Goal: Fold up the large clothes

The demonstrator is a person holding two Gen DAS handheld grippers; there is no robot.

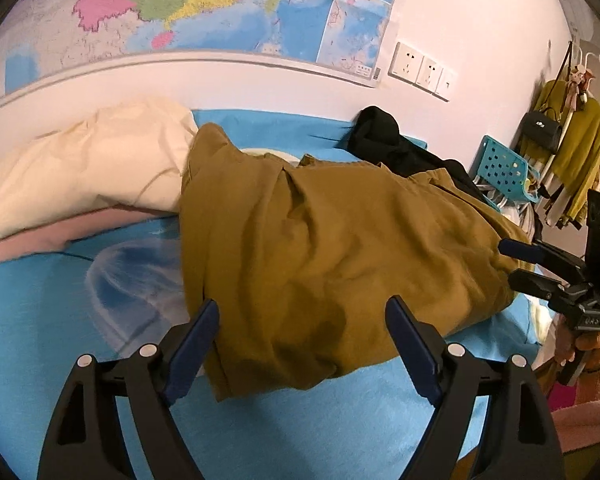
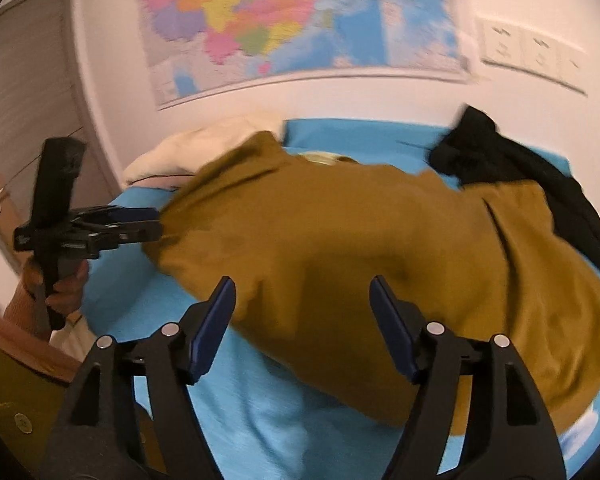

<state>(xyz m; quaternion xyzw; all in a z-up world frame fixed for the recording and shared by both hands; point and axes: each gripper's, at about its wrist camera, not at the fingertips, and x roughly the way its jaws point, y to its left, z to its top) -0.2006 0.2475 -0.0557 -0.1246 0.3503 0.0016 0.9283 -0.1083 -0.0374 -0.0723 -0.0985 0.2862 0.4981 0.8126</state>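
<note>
Bare blue sheet (image 1: pixel 40 320) lies open to your left; cream pillow (image 1: pixel 80 168) and black garment (image 1: pixel 384 136) block the wall side.

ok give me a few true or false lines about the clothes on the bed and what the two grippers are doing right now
1. The mustard garment lies on a blue bed sheet. True.
2. The left gripper is clamped on the garment. False: its jaws stand open, with cloth between them ungripped.
3. A black garment lies behind the mustard one, near the wall. True.
4. The right gripper holds the black garment. False: it is open over the mustard one.
5. A map hangs on the wall. True.
</note>
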